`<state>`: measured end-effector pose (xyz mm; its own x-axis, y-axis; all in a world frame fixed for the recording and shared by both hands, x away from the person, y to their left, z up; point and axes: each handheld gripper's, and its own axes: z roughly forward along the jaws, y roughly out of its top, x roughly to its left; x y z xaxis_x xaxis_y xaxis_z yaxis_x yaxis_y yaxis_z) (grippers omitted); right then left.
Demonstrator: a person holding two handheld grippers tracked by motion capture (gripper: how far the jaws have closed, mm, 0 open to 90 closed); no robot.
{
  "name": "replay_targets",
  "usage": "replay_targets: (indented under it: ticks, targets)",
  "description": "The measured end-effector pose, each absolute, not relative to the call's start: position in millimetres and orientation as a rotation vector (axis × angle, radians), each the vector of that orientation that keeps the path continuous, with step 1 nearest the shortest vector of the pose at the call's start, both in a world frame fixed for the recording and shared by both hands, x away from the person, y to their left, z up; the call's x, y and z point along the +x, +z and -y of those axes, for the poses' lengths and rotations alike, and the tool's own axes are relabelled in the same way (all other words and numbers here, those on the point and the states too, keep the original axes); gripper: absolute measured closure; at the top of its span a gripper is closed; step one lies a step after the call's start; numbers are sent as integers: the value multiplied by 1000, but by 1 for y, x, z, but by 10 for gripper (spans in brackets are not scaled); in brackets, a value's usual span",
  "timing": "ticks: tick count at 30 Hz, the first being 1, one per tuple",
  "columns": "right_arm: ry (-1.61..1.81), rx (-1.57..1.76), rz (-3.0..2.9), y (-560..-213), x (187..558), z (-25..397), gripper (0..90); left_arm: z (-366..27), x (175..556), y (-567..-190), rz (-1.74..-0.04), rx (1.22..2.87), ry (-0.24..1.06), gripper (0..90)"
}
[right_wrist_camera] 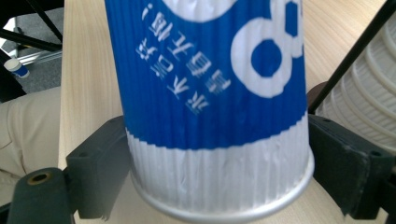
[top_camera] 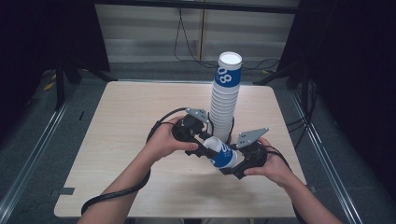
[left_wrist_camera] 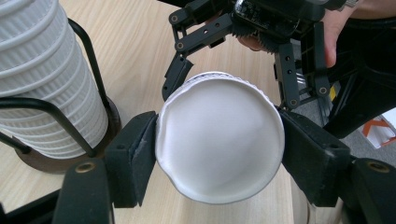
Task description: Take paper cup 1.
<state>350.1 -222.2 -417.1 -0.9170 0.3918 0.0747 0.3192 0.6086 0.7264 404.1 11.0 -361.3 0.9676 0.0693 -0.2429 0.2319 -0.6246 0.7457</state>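
High view: one blue-and-white cup point(top_camera: 221, 154) lies on its side in mid-air, lower centre of frame, caught between the left hand-held gripper point(top_camera: 201, 143) and the right hand-held gripper point(top_camera: 235, 164). The stack of cups point(top_camera: 225, 95) stands on its holder point(top_camera: 228, 136) just behind, centre of the worktop point(top_camera: 126, 116). Risk: both grippers are close to the stack, so a careless swing could clip it and topple it, since it is tall and narrow.

Left gripper view: the jaws pinch the cup's closed base end point(left_wrist_camera: 219, 140) from both sides, and the round edge looks slightly squashed. Risk: more squeeze buckles the paper wall. The right hand-held gripper point(left_wrist_camera: 233, 77) holds the far end at top of frame. The stack point(left_wrist_camera: 46, 79) and its wire holder point(left_wrist_camera: 88, 60) sit at left.

Right gripper view: the jaws clamp the cup point(right_wrist_camera: 210, 93) near its rolled rim point(right_wrist_camera: 219, 212), bottom of frame. Risk: with two grips on one thin cup, any opposing pull or twist crushes it. If one side lets go off-axis, the cup could pivot and slip out.
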Motion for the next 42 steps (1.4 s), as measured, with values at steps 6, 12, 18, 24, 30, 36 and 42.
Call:
replay_targets:
  ticks: [6, 12, 18, 24, 30, 36, 42]
  targets:
    - [1231, 588, -2741, -419, 350, 218, 131, -12, 406, -362, -207, 2236, -267, 305]
    - [1206, 577, -2743, -416, 350, 219, 187, -14, 406, -363, -206, 2233, -256, 305]
    - [1124, 556, -2772, -412, 351, 219, 222, -12, 405, -364, -135, 2258, -194, 286]
    - [1017, 537, -2803, -411, 351, 219, 225, -11, 401, -362, -94, 2328, -130, 212]
    - [935, 499, -2825, -408, 354, 220, 224, -8, 398, -363, -98, 2389, -101, 207]
    - [833, 462, -2854, -406, 354, 217, 224, -4, 396, -367, -91, 2419, -104, 207]
    - [780, 446, -2873, -403, 355, 215, 222, -2, 395, -369, -83, 2435, -107, 207]
